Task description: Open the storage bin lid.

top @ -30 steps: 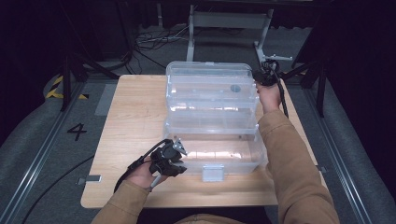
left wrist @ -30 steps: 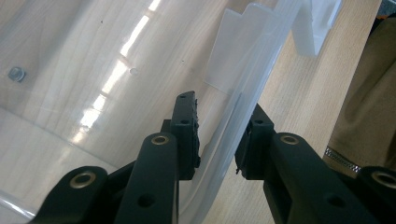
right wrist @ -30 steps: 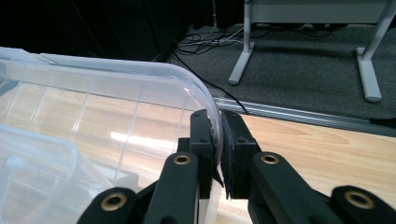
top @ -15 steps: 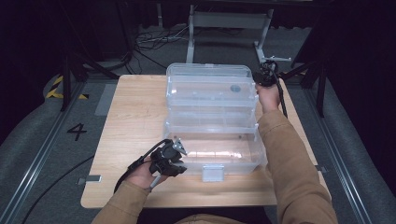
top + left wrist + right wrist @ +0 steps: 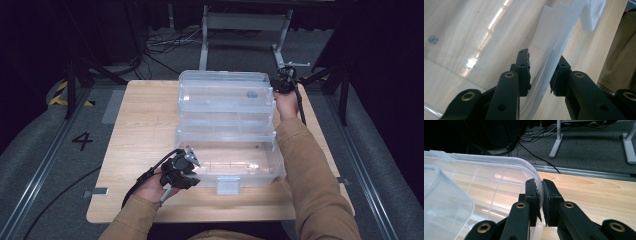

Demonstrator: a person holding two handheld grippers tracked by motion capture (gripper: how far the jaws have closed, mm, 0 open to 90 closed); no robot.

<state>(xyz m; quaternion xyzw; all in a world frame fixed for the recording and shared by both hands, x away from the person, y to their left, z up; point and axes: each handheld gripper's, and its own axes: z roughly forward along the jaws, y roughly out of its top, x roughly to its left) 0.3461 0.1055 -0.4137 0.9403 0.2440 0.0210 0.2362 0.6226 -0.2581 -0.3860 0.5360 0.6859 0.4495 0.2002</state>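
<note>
A clear plastic storage box stands open on the wooden table, with its hinged lid raised behind it. My left gripper is at the box's front left corner. In the left gripper view its jaws straddle the box's rim, closed against it from both sides. My right gripper is at the lid's far right corner. In the right gripper view it is shut on the lid's rounded edge.
A white latch hangs at the middle of the box's front wall. A tan sleeve lies along the box's right side. Bare tabletop lies to the left of the box. Metal stand legs and cables sit on the floor beyond the table.
My right gripper has shifted slightly with the lid's corner held in it. The left gripper and the box base have stayed where they were.
</note>
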